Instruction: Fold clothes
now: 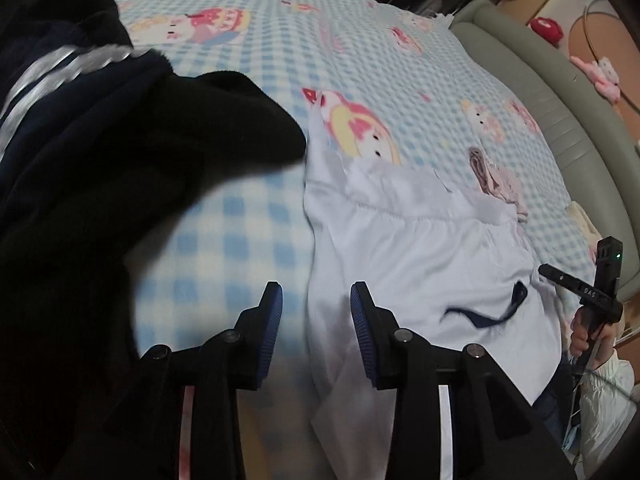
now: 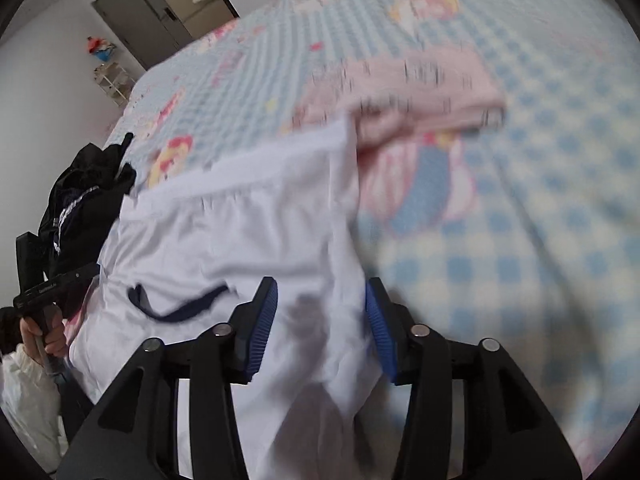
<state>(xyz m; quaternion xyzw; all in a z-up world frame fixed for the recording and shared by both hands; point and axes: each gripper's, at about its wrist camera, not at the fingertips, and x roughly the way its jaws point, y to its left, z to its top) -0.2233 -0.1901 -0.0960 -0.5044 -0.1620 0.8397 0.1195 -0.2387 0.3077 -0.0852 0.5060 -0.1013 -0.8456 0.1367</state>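
Observation:
A white garment (image 1: 420, 260) with an elastic waistband and a dark drawstring (image 1: 492, 312) lies spread on the checked bedspread. My left gripper (image 1: 316, 300) is open just above the garment's left edge, the cloth lying under the gap. My right gripper (image 2: 320, 300) is open over the garment's (image 2: 240, 232) right side, white cloth between and below its blue pads without being clamped. A folded pink garment (image 2: 420, 88) lies just beyond the white one. A heap of dark clothes (image 1: 100, 140) with white stripes sits to the left.
The blue-and-white checked bedspread (image 1: 360, 60) with cartoon prints covers the bed. A padded grey bed frame (image 1: 560, 120) runs along the right. A hand (image 1: 588, 332) holds the other gripper's handle at the right edge. A wall and grey door (image 2: 132, 12) lie beyond the bed.

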